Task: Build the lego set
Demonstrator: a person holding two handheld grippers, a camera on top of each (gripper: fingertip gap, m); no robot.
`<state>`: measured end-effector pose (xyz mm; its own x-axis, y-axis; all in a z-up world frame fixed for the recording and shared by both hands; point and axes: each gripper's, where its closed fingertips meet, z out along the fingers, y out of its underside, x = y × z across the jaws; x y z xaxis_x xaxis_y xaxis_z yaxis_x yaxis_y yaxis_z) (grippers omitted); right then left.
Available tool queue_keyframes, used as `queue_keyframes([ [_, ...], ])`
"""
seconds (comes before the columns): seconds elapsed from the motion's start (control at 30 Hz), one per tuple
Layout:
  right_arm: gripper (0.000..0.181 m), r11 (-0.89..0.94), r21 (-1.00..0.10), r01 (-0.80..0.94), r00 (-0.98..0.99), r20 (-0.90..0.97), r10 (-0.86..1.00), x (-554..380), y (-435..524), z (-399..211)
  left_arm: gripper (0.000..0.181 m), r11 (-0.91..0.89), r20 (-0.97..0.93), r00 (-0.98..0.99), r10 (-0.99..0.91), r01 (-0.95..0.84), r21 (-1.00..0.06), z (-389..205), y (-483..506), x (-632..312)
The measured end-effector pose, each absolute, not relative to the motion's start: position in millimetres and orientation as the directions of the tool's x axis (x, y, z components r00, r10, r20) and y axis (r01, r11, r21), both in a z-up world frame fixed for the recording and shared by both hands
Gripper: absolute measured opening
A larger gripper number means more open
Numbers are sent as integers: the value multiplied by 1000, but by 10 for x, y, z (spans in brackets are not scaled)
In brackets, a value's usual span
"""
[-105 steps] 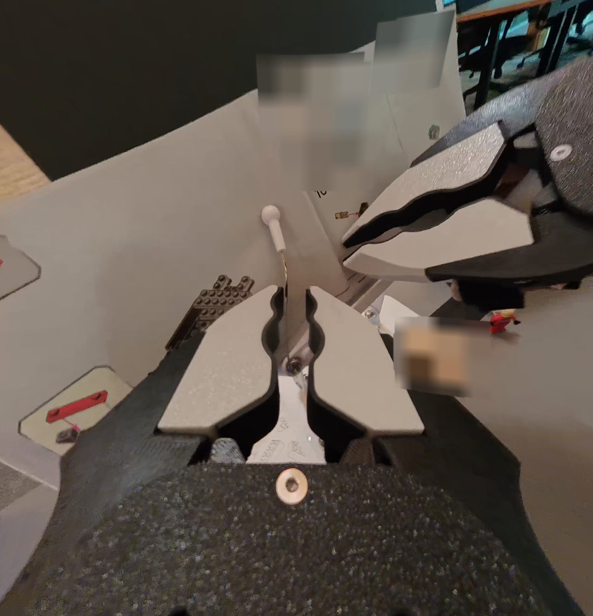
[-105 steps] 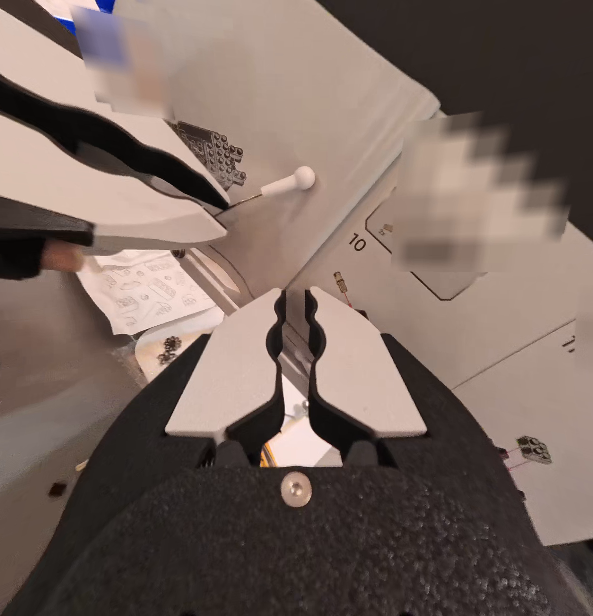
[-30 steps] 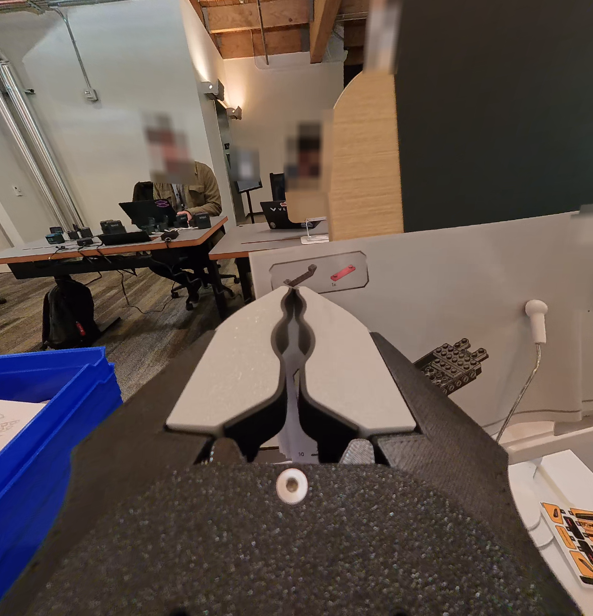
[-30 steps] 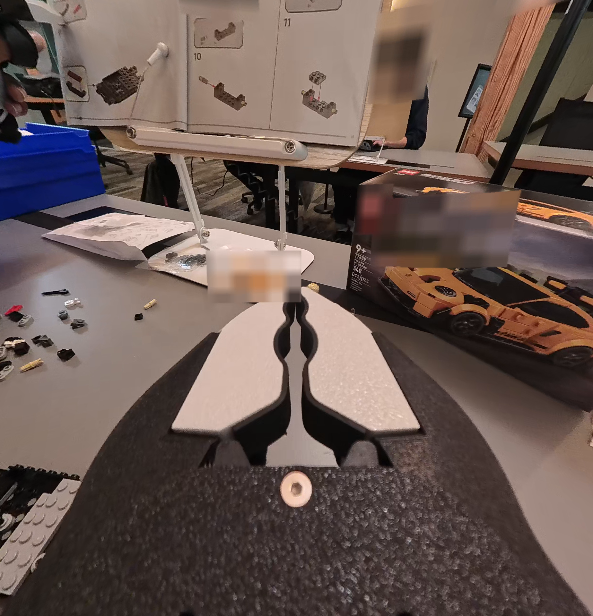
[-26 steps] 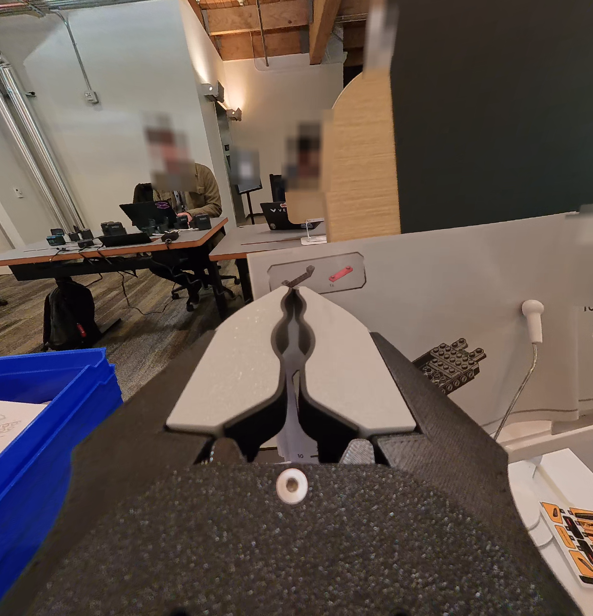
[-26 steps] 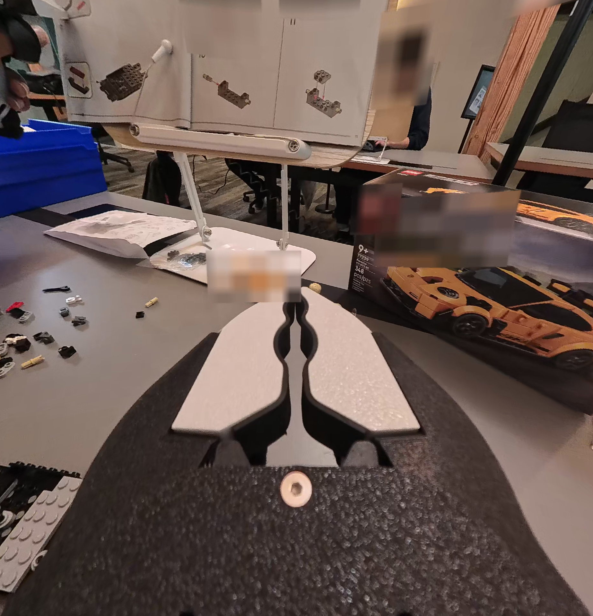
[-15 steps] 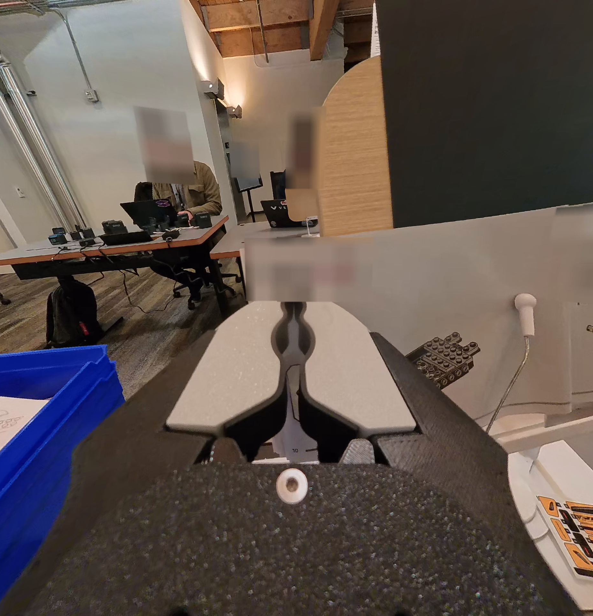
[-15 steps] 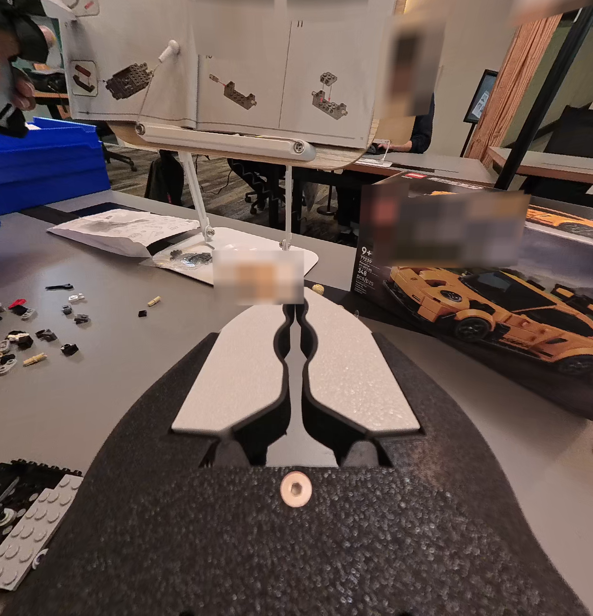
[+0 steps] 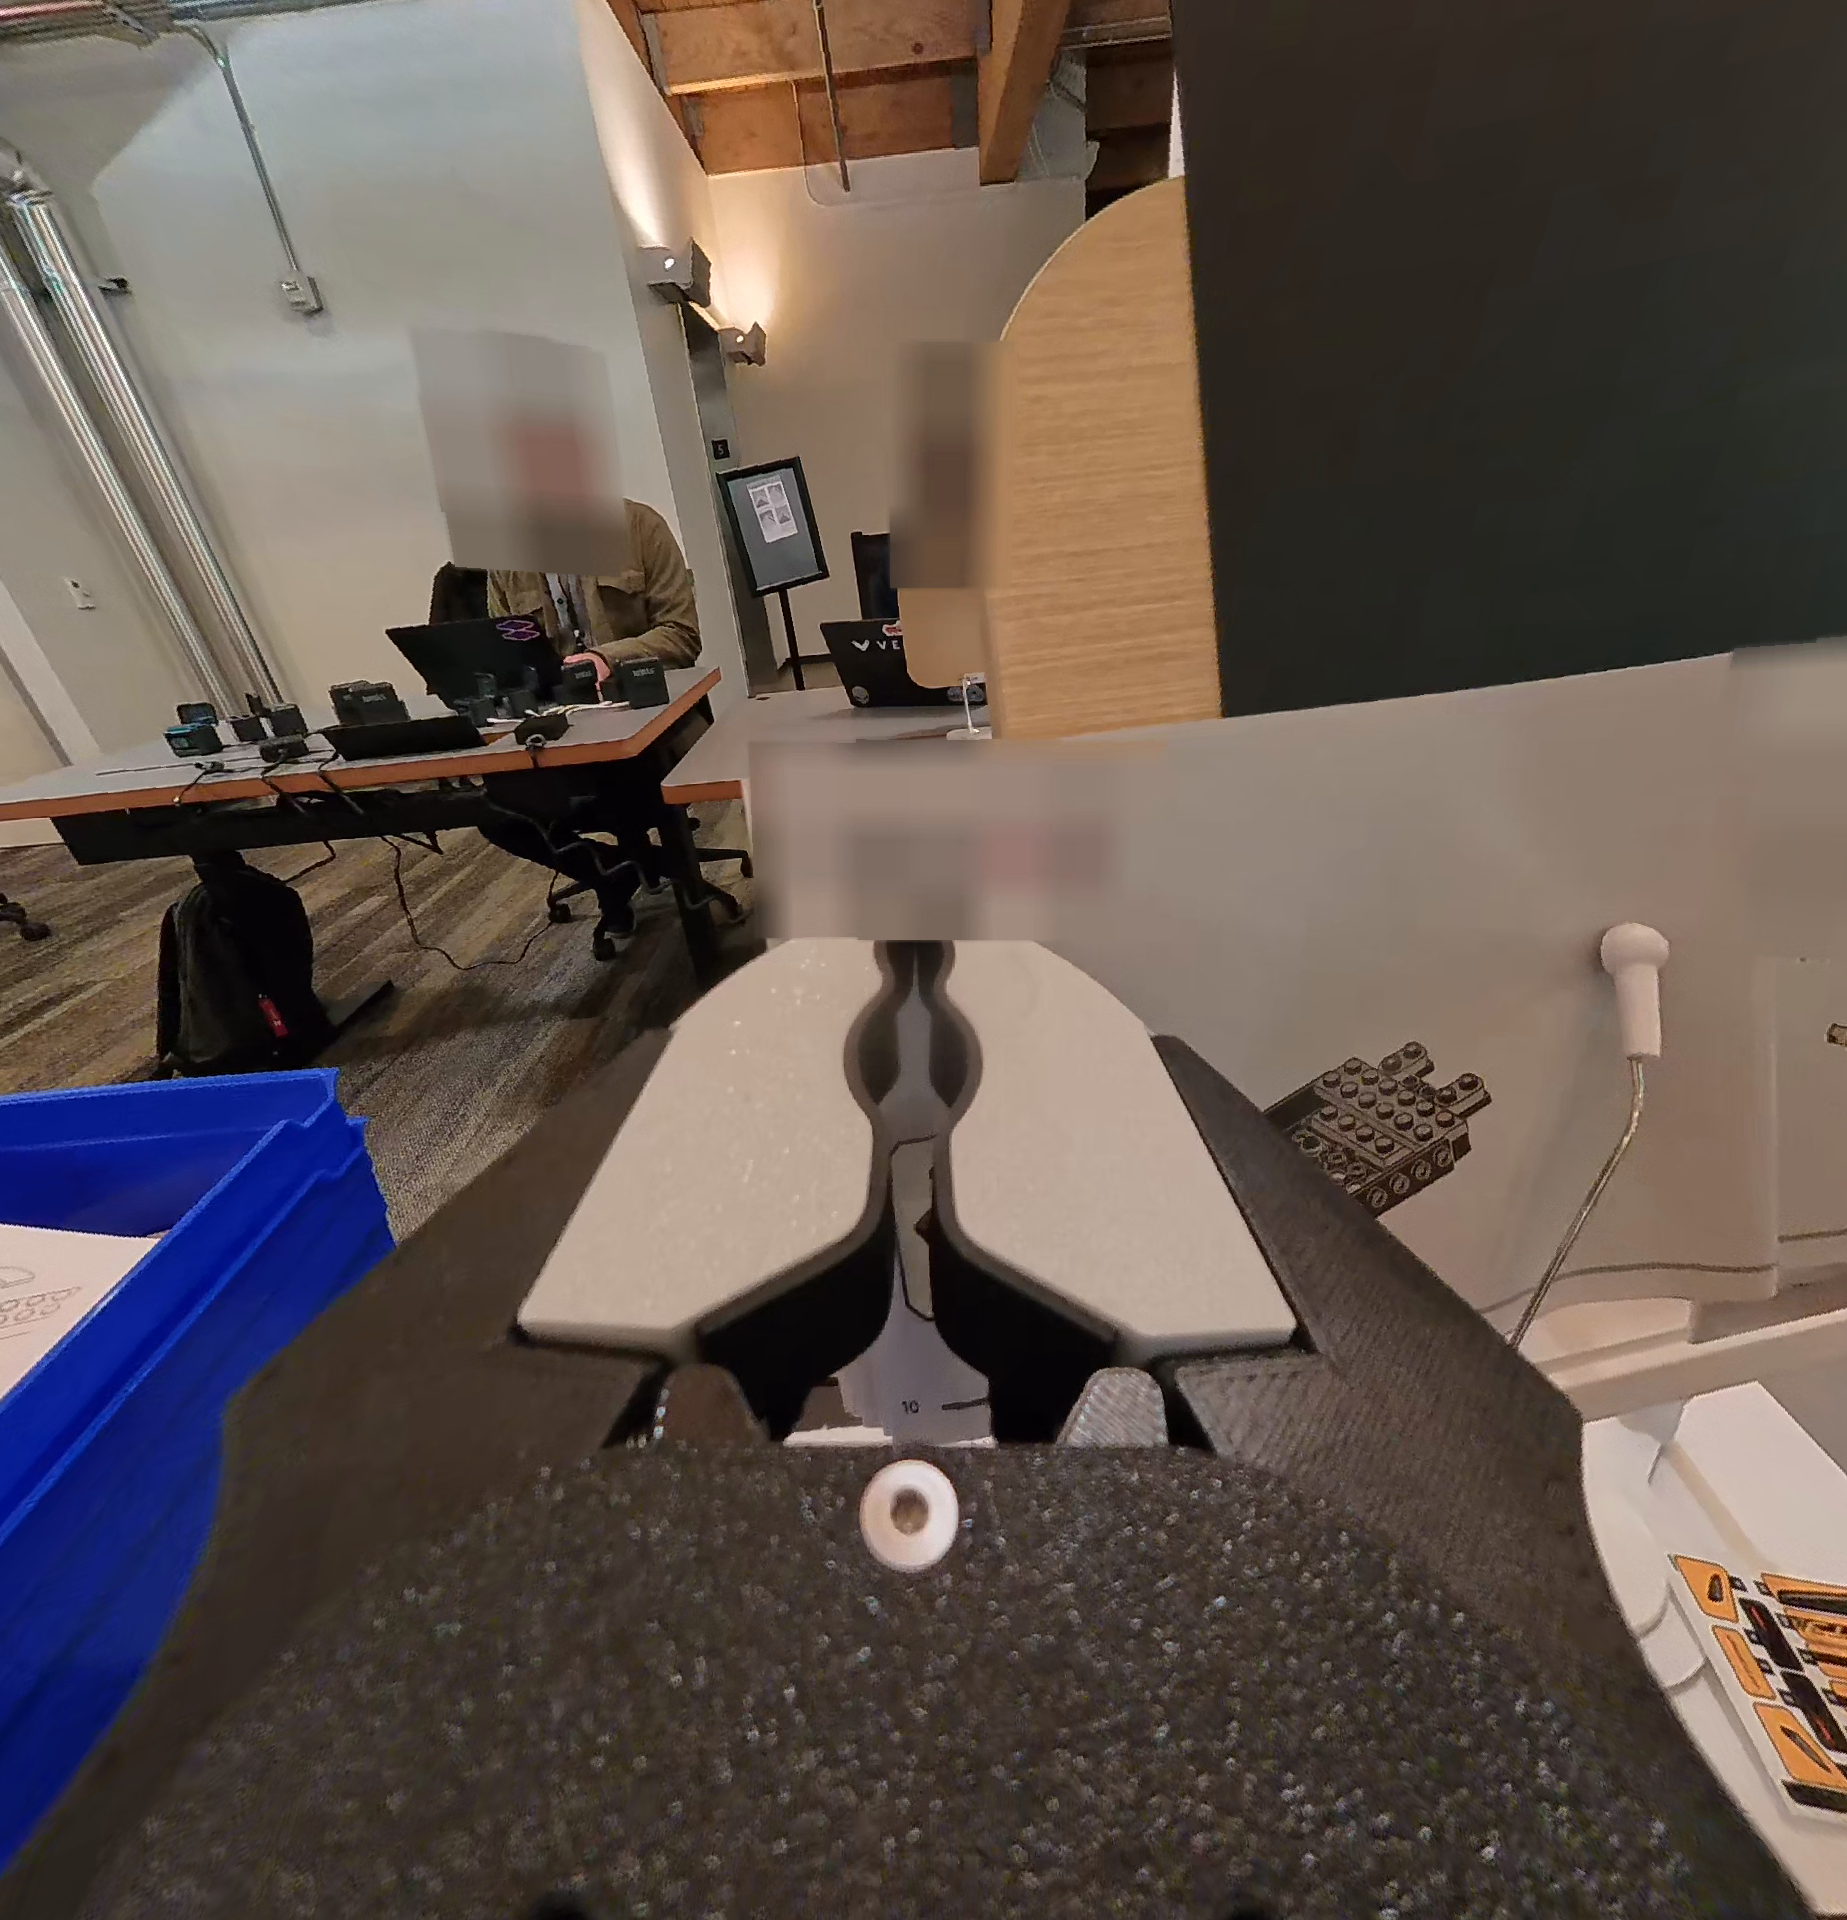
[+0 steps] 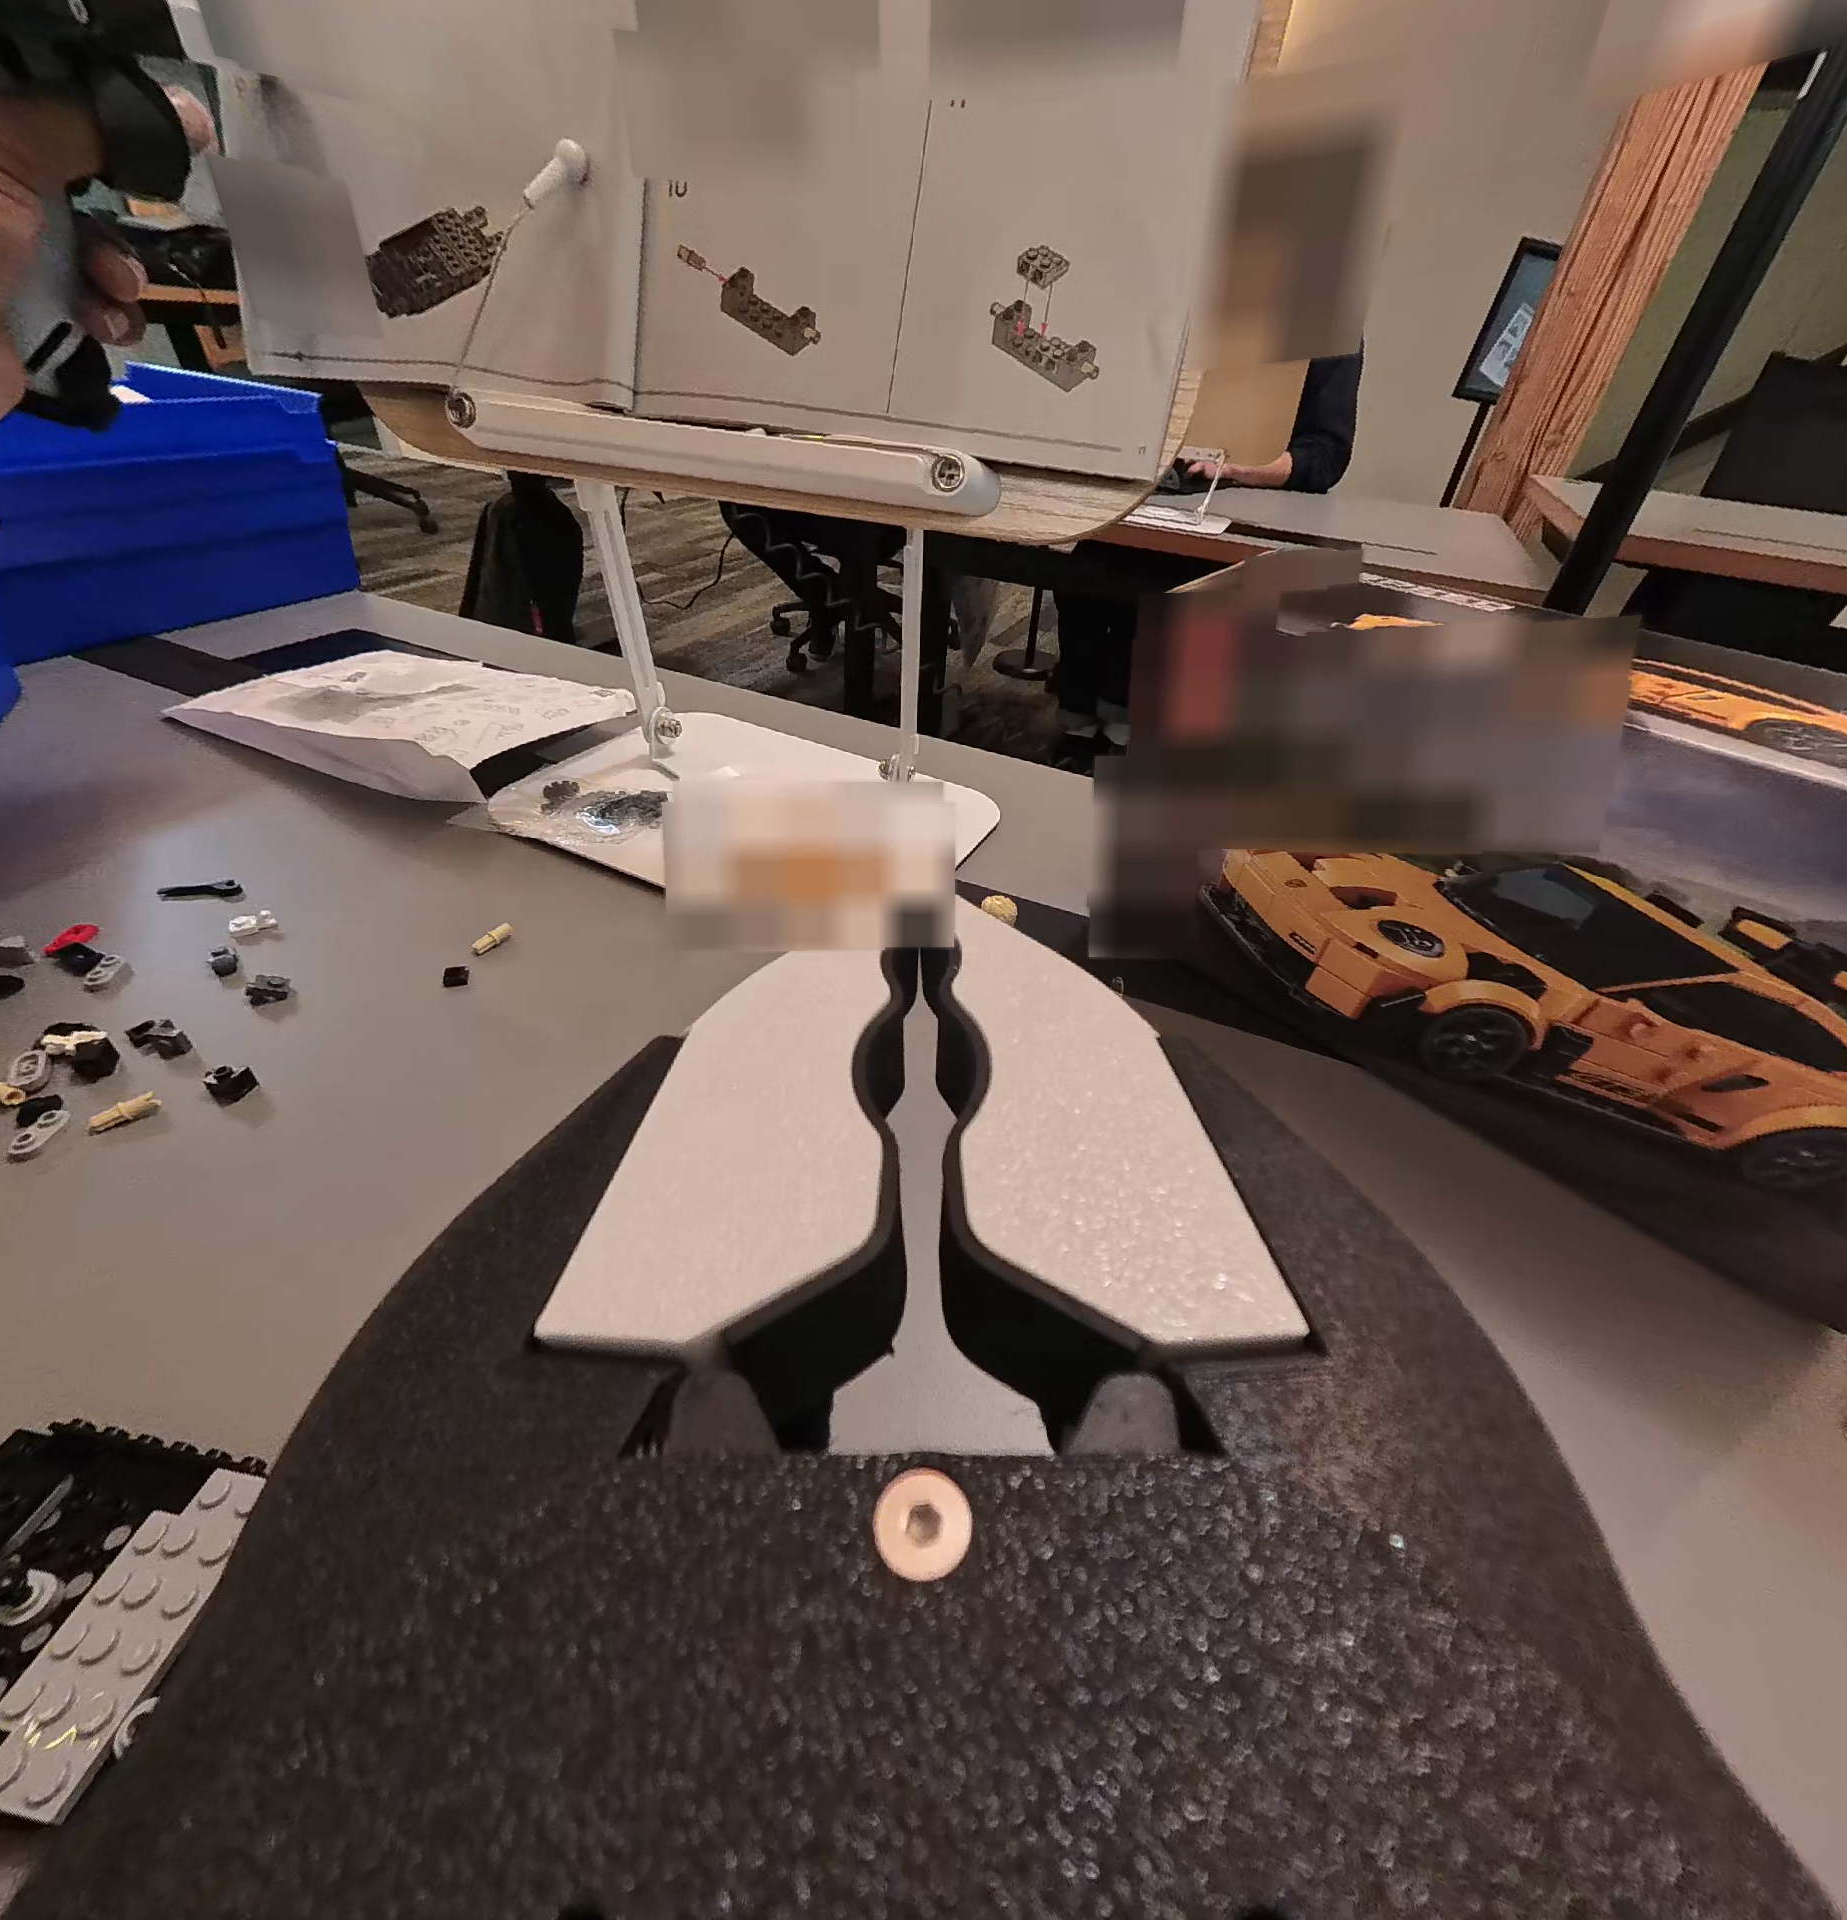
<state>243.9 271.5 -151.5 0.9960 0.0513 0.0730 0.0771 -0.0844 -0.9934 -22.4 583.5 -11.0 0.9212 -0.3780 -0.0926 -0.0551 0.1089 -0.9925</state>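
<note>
propping the open paper instruction booklet (image 10: 898, 270) on its white stand kept the steps readable; left tongs (image 9: 914, 961) clamped its page, right tongs (image 10: 919, 951) together, empty

Even indoor light, wall lamps (image 9: 737, 338) glowing; wide-angle bending at edges; mosaic patches; mostly sharp.

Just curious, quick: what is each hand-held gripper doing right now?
Left hand-held gripper: closed, apparently holding nothing.
Right hand-held gripper: closed, holding nothing.
</note>
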Motion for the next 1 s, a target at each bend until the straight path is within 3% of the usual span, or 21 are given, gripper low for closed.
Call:
queue_keyframes([
  [1.0, 0, -93, -992, 91, 994, 85, 70, 2393, 2720, -1539, 0, 109, -96, 906, -411, -56, -992, -125, 5772, 34],
])
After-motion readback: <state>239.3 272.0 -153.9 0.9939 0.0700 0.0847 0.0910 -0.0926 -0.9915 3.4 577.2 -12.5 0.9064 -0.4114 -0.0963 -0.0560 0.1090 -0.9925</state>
